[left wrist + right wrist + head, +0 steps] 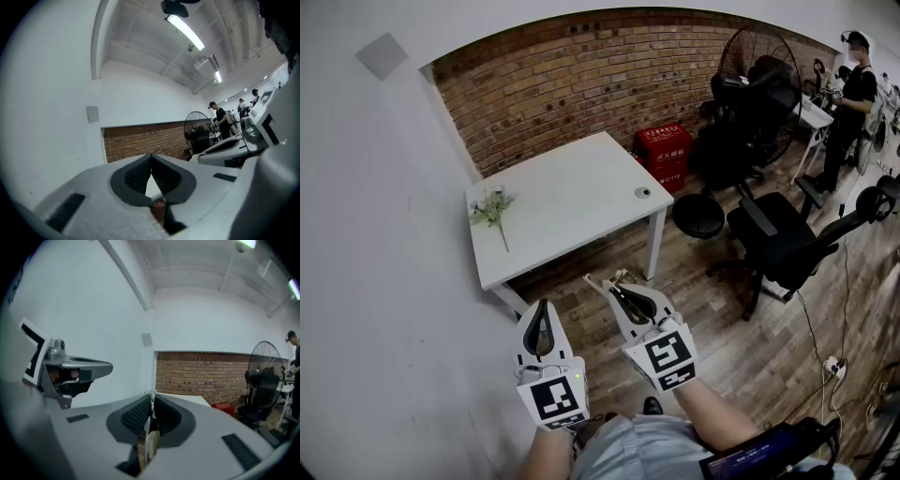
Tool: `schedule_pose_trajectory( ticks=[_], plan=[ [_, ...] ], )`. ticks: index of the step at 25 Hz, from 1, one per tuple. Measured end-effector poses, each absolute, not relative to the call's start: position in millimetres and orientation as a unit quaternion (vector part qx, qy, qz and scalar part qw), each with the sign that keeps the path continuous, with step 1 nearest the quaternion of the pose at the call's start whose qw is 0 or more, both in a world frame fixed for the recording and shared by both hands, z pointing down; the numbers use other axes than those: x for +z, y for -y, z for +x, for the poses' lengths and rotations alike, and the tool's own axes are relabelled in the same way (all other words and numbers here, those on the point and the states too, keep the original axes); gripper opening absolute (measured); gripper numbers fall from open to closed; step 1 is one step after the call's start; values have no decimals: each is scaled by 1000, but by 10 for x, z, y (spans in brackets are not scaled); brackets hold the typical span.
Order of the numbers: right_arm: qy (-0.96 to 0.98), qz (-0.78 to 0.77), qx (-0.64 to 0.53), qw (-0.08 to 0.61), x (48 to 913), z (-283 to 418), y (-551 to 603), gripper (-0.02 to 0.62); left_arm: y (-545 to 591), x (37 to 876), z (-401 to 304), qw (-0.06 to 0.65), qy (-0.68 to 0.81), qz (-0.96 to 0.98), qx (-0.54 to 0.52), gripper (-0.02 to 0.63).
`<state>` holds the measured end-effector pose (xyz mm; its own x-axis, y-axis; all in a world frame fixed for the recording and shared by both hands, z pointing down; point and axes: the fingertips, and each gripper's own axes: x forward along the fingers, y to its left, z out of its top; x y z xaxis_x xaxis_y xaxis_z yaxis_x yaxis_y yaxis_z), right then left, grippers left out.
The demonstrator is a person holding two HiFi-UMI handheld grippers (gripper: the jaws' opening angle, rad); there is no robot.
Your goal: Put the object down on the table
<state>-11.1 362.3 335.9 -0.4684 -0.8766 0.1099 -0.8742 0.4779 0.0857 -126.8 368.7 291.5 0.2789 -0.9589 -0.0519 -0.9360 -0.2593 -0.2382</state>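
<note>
Thin pale object (149,439) clamped in right tongs (152,394), short of the table (572,202); left tongs (151,158) closed, empty.

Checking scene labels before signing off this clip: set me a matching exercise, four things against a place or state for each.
Things: 1 flower sprig; 2 small round disc; 3 red crate; 4 right gripper.
Places or states: A by the brick wall; B shut on a thin pale object; C on the table, left end in the head view; D on the table, right end.
Pairs: 1-C; 2-D; 3-A; 4-B.
</note>
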Motion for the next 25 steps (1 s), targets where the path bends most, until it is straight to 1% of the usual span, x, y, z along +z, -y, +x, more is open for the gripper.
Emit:
schedule_pose_trajectory(
  ticks=[3,7,17,23,25],
  plan=[
    [857,511,-9,67,3362,-55,-3612,34,-3680,2921,-1217,113,-598,-792,-53,9],
    [855,514,-1,67,3409,73,-3641,34,-3703,2973,-1080,95,-599,-793,-57,9],
    [856,512,5,69,3471,467,-3591,35,-3671,3065,-719,101,-601,-790,-66,9],
    [863,502,-1,65,3435,540,-3507,35,-3606,3154,-561,86,-607,-787,-63,9],
    [861,504,-1,65,3452,583,-3456,35,-3560,3188,-530,90,-606,-788,-64,9]
  ],
)
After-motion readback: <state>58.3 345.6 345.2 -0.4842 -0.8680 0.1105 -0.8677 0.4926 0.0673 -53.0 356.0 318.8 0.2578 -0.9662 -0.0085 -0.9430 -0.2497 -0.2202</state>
